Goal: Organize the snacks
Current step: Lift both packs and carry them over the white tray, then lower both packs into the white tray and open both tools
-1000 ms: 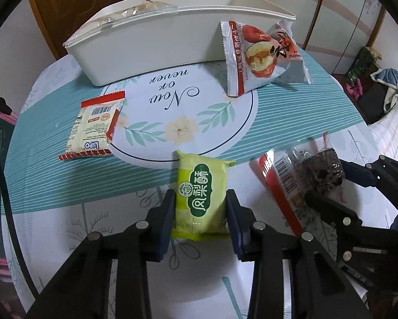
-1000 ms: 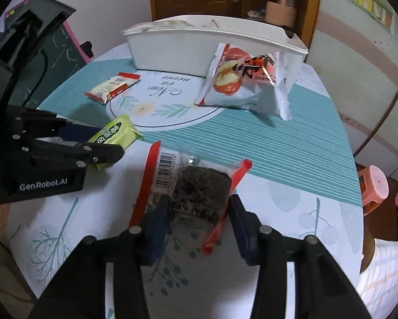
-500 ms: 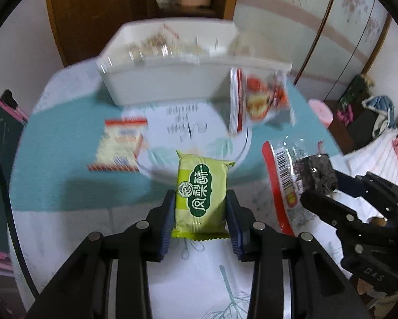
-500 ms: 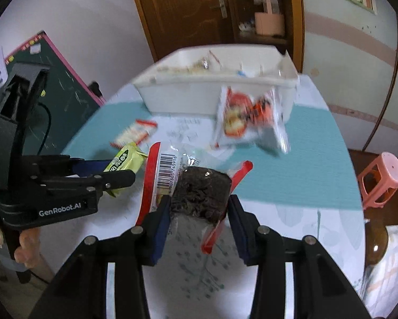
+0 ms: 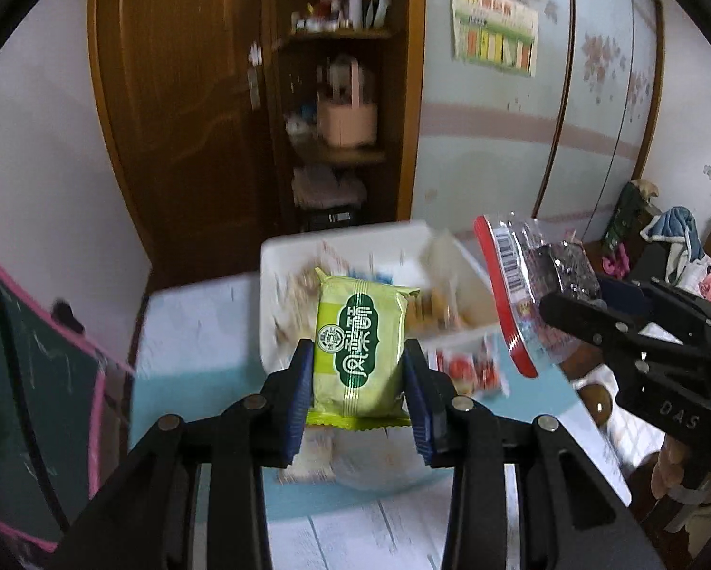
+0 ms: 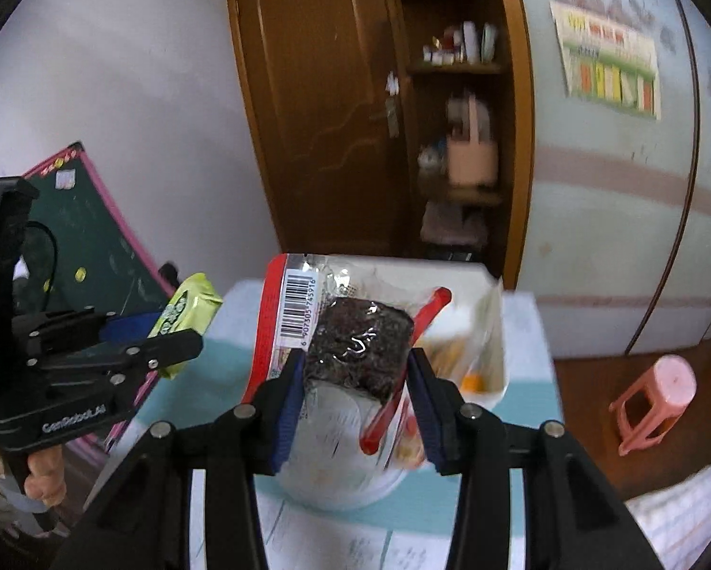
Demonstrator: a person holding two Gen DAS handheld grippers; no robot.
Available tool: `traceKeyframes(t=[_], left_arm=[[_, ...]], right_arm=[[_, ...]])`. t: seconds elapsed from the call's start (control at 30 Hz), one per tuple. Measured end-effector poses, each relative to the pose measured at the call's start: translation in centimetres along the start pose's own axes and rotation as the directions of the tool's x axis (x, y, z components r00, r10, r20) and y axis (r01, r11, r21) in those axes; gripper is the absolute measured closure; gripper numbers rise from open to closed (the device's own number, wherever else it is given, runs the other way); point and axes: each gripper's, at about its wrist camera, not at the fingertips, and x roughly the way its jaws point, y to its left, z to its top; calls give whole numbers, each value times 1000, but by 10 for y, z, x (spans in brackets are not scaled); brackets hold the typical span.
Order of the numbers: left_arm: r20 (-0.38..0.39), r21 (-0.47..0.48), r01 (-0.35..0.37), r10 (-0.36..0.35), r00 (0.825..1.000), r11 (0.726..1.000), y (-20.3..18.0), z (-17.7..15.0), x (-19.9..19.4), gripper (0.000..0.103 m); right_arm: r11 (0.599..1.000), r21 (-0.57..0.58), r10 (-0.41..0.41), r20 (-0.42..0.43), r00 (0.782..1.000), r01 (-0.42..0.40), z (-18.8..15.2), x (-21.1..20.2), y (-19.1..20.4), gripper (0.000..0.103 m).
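Covering the low part of both views is the table (image 5: 198,332) w/ a teal and white cloth, blurred by motion. On its far side stands the white bin (image 5: 279,256), also seen in the right wrist view (image 6: 488,380); there are snacks inside, but too blurred to name. Just in front of the bin, right of centre, lies a red and white packet (image 5: 469,365) on the cloth.

Left gripper (image 5: 360,401) is raised above the table, its blue pads pinching the green snack pack (image 5: 360,342) by both sides; the pack stands upright btw. the fingers, in front of the bin. Right wrist view shows this gripper at the left w/ the same pack (image 6: 184,313).

Right gripper (image 6: 355,399) is also up in the air, fingers pressed on the dark snack (image 6: 360,346) in clear wrap w/ red edges and a barcode. Left wrist view shows it at the right (image 5: 536,285), near the bin's right end.
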Motion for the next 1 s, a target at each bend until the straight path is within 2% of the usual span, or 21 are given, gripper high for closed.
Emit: traceKeyframes(t=[0.2, 0.43, 0.67, 1.0], left_arm=[[59, 57, -59, 56, 997, 997, -1, 53, 1, 68], [27, 39, -67, 66, 997, 997, 2, 95, 42, 68], [-36, 14, -63, 63, 997, 998, 7, 111, 100, 68], [-133, -32, -36, 32, 991, 999, 20, 104, 164, 68]], right_arm=[[996, -45, -75, 104, 992, 80, 62, -13, 4, 60], [990, -19, -135, 114, 984, 138, 100, 11, -5, 60], [983, 26, -184, 51, 982, 183, 106, 62, -26, 60], [974, 82, -207, -60, 977, 211, 93, 121, -47, 60]])
